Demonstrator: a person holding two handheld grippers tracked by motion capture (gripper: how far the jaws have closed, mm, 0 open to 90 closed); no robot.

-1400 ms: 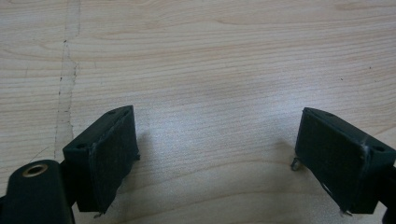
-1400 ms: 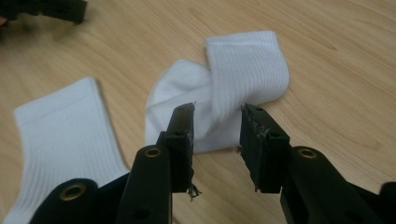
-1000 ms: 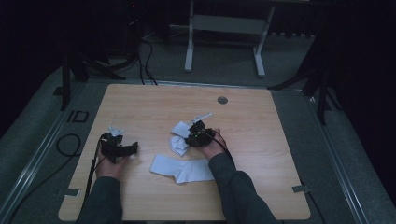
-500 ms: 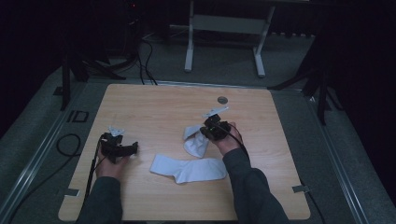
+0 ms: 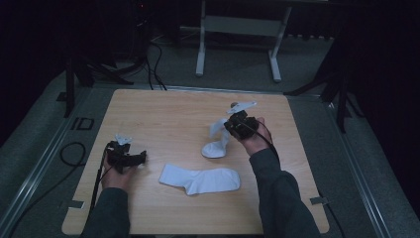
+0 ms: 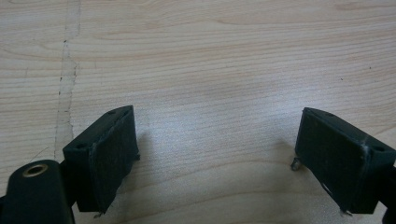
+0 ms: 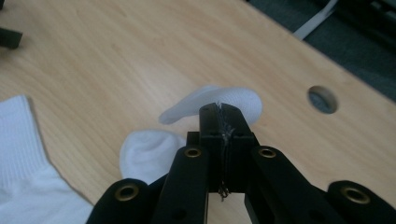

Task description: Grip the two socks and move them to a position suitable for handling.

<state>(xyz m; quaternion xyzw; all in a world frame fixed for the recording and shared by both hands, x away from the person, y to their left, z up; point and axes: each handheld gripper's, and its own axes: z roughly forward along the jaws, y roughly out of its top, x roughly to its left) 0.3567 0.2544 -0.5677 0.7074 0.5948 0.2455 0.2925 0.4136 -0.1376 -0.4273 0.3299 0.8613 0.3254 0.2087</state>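
**Sock lifted higher and farther right**

We see the soft white sock (image 5: 218, 141) now raised, its toe touching the pale wood-grain table (image 5: 163, 114). Our right gripper (image 5: 236, 124) clamps it tight. The second sock (image 5: 200, 179) lies flat; our left gripper (image 6: 215, 158) rests spread wide, unchanged.

The counter (image 5: 163, 114) is pale wood with a fine, smooth grain and a faint satin sheen, with a small round grey insert (image 7: 322, 99) set into it. Both socks are soft white knitted cloth, matt: the lifted sock (image 5: 218, 141) and the flat sock (image 5: 200, 179), which shows fine ribbing. The left gripper (image 6: 217, 158) and right gripper (image 7: 223, 140) are matt black plastic with brass-coloured rivets, their jaws faced with dull, slightly rough padding.
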